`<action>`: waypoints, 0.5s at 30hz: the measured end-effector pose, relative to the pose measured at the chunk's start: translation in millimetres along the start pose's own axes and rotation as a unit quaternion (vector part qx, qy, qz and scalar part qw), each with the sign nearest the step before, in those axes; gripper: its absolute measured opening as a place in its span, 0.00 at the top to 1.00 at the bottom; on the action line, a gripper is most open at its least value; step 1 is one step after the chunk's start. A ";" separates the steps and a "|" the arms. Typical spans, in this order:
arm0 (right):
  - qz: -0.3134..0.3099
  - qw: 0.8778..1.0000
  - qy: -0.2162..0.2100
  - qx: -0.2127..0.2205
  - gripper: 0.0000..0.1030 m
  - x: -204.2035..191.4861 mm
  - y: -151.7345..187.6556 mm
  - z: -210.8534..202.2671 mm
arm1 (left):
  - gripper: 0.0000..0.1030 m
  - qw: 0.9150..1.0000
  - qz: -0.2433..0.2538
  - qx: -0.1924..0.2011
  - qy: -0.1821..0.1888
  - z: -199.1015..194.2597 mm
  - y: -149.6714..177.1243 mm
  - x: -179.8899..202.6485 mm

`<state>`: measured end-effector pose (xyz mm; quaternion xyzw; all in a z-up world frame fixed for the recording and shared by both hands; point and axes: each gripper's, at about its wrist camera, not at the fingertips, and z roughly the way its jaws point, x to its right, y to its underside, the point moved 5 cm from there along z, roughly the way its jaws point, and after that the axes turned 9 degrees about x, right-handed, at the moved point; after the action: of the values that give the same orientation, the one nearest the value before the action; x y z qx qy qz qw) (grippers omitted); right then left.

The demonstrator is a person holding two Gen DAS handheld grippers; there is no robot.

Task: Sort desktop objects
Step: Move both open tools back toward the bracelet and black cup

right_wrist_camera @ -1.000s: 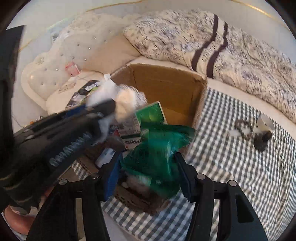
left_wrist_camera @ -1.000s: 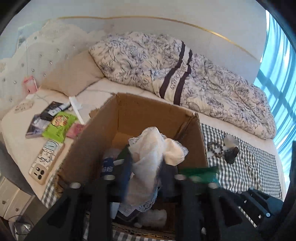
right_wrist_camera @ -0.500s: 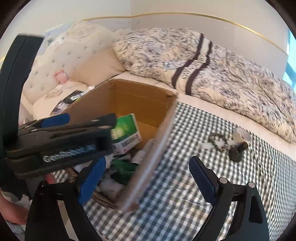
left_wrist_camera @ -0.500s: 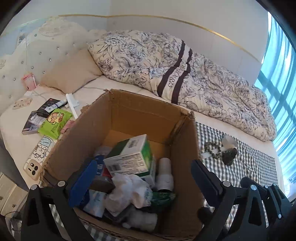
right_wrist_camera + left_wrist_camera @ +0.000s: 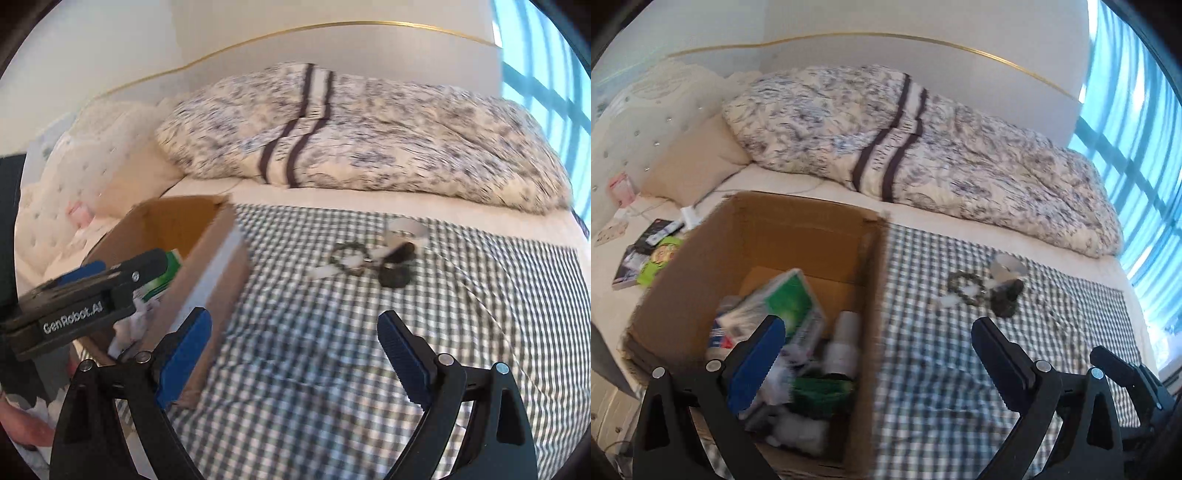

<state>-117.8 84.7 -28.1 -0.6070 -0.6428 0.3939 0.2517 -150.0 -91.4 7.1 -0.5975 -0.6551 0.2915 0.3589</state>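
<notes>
An open cardboard box (image 5: pixel 798 225) (image 5: pixel 207 266) sits on a checked cloth (image 5: pixel 942 369) (image 5: pixel 332 369) on the bed. Inside lie a green-and-white carton (image 5: pixel 783 306), a white bottle (image 5: pixel 846 339), a green packet (image 5: pixel 820 391) and white cloth (image 5: pixel 801 432). Right of the box lie a bead bracelet (image 5: pixel 966 286) (image 5: pixel 349 254), a white tape roll (image 5: pixel 1008 264) (image 5: pixel 406 227) and a dark object (image 5: pixel 1006 299) (image 5: pixel 397 275). My left gripper (image 5: pixel 879 363) is open over the box's right wall. My right gripper (image 5: pixel 295 356) is open above the cloth, with nothing in it.
A patterned duvet (image 5: pixel 905 147) (image 5: pixel 369 136) is piled along the wall. A beige pillow (image 5: pixel 694 162) and a tufted headboard lie left. Books and a green packet (image 5: pixel 653 254) sit left of the box. A window (image 5: pixel 1137 147) is at right.
Both grippers opened and let go: the white cloth and the green packet now lie in the box. Both grippers then swung right, towards the checked cloth.
</notes>
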 end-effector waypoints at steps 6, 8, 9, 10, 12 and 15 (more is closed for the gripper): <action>0.037 0.999 0.020 -0.002 0.11 53.6 7.2 -2.9 | 0.00 0.999 0.022 -0.007 0.023 17.0 6.4 51.9; 0.051 0.998 0.023 -0.005 0.11 72.2 11.2 0.1 | 0.00 0.999 0.028 -0.012 0.029 26.6 9.4 68.5; 0.057 0.998 0.026 -0.007 0.11 79.6 13.8 1.2 | 0.00 0.999 0.030 -0.015 0.031 31.4 11.5 76.2; 0.063 0.998 0.028 -0.010 0.11 87.4 16.2 3.2 | 0.00 0.999 0.034 -0.019 0.035 37.0 13.3 84.0; 0.076 0.996 0.034 -0.016 0.11 105.4 21.3 9.4 | 0.00 0.998 0.041 -0.025 0.042 48.6 17.2 99.3; 0.090 0.995 0.040 -0.025 0.11 125.4 27.0 20.3 | 0.00 0.997 0.056 -0.031 0.044 70.1 23.2 116.4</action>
<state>-135.5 202.0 -80.8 -0.6833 -0.5848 0.3744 0.2256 -197.4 30.1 -37.7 -0.6563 -0.6129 0.2642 0.3519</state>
